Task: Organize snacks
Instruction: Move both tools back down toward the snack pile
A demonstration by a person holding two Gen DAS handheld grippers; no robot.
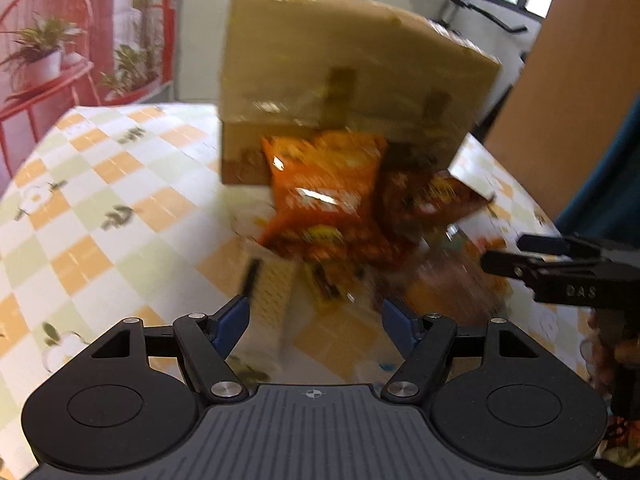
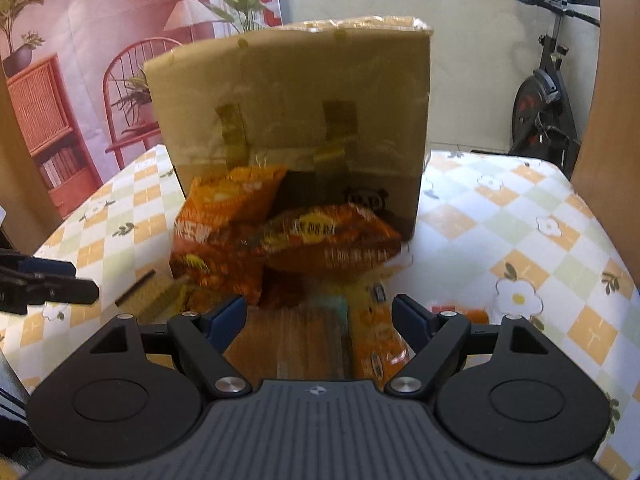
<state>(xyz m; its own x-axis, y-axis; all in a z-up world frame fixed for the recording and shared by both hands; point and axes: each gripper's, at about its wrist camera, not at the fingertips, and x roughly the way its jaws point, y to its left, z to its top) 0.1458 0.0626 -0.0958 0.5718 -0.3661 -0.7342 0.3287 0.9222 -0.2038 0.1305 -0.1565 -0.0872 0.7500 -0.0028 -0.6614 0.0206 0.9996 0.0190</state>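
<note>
A brown cardboard box [image 1: 340, 76] stands on the checked tablecloth, also in the right wrist view [image 2: 292, 108]. Orange snack bags [image 1: 324, 196] are piled against its front; in the right wrist view one orange bag [image 2: 228, 204] leans on the box and another [image 2: 332, 244] lies beside it. Flat packets [image 2: 320, 336] lie nearer, under the right gripper. My left gripper [image 1: 314, 320] is open and empty, short of the pile, above a pale packet [image 1: 272, 296]. My right gripper [image 2: 320, 320] is open and empty. Each gripper shows in the other's view: the right one [image 1: 560, 268] and the left one [image 2: 44, 284].
The table [image 2: 520, 240] carries a yellow, green and white checked cloth with flowers. A red chair [image 2: 132, 92] and a printed backdrop stand behind the table on the left. An exercise bike [image 2: 544, 92] stands at the back right. A wooden panel [image 1: 536, 100] rises on the right.
</note>
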